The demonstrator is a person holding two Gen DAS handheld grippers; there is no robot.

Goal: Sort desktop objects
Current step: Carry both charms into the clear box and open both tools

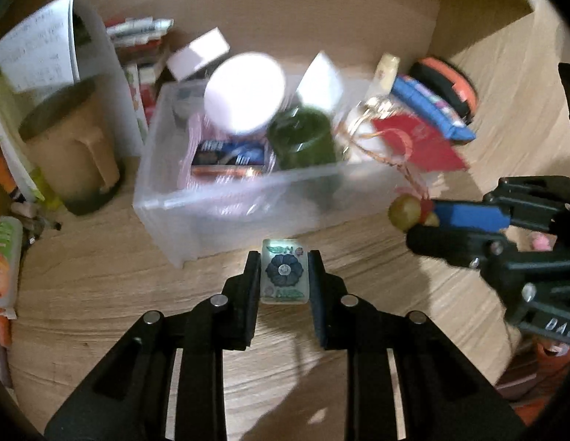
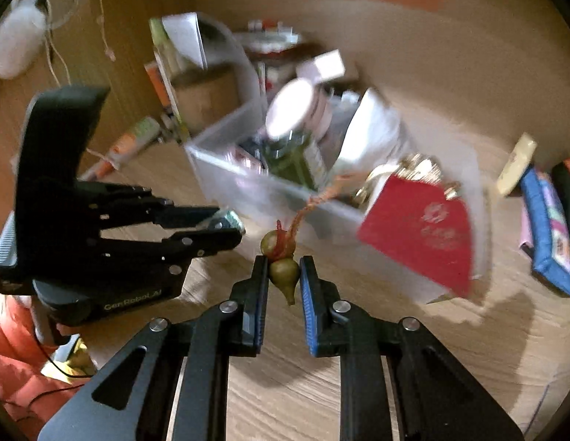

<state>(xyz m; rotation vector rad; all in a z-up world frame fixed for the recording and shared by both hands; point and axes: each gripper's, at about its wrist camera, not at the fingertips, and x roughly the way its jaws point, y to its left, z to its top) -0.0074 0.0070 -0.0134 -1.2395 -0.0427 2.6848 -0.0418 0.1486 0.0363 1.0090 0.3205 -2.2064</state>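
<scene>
A mahjong tile (image 1: 284, 275) with a blue flower face is clamped between the narrowed fingers of the left gripper (image 1: 284, 275), low in the centre of the left wrist view. A small green gourd charm (image 2: 284, 273) is pinched by the right gripper (image 2: 284, 273), its braided cord (image 2: 314, 202) running up to a red tag (image 2: 421, 231) at centre right. Both are held in front of the clear plastic bin (image 1: 226, 198), already crowded. The carrying step is judged under way; next, each piece must be brought over the rim and released.

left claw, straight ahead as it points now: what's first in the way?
Likely the near wall of the clear plastic bin, just beyond the flower tile gripped in the left claw. Depth is hard to judge; bare desk could come first.
</scene>
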